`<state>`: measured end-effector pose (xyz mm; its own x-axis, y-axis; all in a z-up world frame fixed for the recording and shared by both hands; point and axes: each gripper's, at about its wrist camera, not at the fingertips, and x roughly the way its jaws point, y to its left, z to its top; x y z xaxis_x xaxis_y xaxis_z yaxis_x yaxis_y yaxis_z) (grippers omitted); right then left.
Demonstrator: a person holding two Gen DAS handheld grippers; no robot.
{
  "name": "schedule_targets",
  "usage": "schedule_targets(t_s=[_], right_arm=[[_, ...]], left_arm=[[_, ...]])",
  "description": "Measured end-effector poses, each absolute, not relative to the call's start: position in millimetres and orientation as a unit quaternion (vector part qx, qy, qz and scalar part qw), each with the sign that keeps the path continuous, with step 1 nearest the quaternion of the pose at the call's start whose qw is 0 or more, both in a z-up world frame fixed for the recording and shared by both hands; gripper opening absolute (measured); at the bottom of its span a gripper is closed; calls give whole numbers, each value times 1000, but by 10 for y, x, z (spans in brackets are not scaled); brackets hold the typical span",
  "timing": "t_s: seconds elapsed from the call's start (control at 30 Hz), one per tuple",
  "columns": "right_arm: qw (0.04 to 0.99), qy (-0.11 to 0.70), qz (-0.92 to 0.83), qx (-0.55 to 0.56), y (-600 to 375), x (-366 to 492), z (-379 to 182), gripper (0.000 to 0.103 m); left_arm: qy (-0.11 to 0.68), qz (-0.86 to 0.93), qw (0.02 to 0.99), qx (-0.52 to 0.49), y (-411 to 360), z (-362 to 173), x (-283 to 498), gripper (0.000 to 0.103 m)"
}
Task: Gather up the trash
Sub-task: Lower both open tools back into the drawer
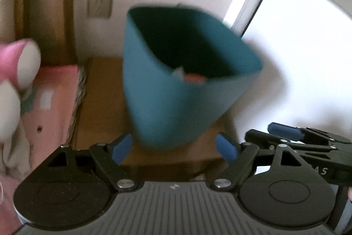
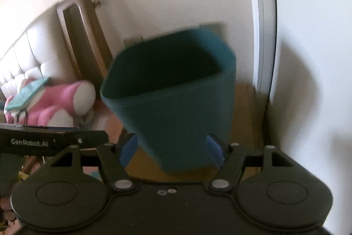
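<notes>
**Both grippers open, teal bin dead ahead on wood bench**

Nearest: left hand-held gripper was released, blue pads spread wide, nothing btwn them. Right hand-held gripper same: jaws apart, empty. No trash item in either. In the left wrist view the right one also showed, low at the right edge, just beside and a bit fwd of the left. So the two sat side by side, both aimed at the same thing.

Task's thing: teal trash bin stood straight ahead of both, its base just past the pads in each view. Long axis upright, looked a bit tilted (prob fisheye + motion blur, couldn't tell which). Mouth open, facing up toward the cams. Bin tapered, wider at rim than base. It sat on a brown wood bench. Inside, low by the near wall: an orange-red scrap plus a pale bit next to it, too blurred to ID.

Which nearer: couldn't call it. Bin centred for both; right pads appeared to flank the bin's base more closely, left pads stood just short of it.

Judgement: some trash already in; next move prob turns on going fwd and over the rim, or gripping the bin wall. Nothing stood btwn grippers and bin.

Around: pink box left of bin, near but apart. Pink-white plush toy farther left, a teal book lying on it. Beyond: wall socket plate behind the bin, wood-framed mirror, padded headboard at far left, white door frame to the right.
</notes>
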<state>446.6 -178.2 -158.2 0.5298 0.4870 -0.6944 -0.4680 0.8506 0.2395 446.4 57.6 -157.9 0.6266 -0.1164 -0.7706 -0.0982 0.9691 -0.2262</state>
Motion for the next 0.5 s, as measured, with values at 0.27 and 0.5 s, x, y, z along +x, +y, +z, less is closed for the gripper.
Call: schedule_targets(t_s=[0.27, 0.5], right_arm=[[847, 467, 253, 16, -1894, 4287, -2756, 71], [810, 541, 227, -2, -1912, 4187, -4136, 72]], left_arm=[[497, 37, 854, -147, 736, -2867, 4254, 87], [552, 87, 817, -143, 825, -4349, 3978, 87]])
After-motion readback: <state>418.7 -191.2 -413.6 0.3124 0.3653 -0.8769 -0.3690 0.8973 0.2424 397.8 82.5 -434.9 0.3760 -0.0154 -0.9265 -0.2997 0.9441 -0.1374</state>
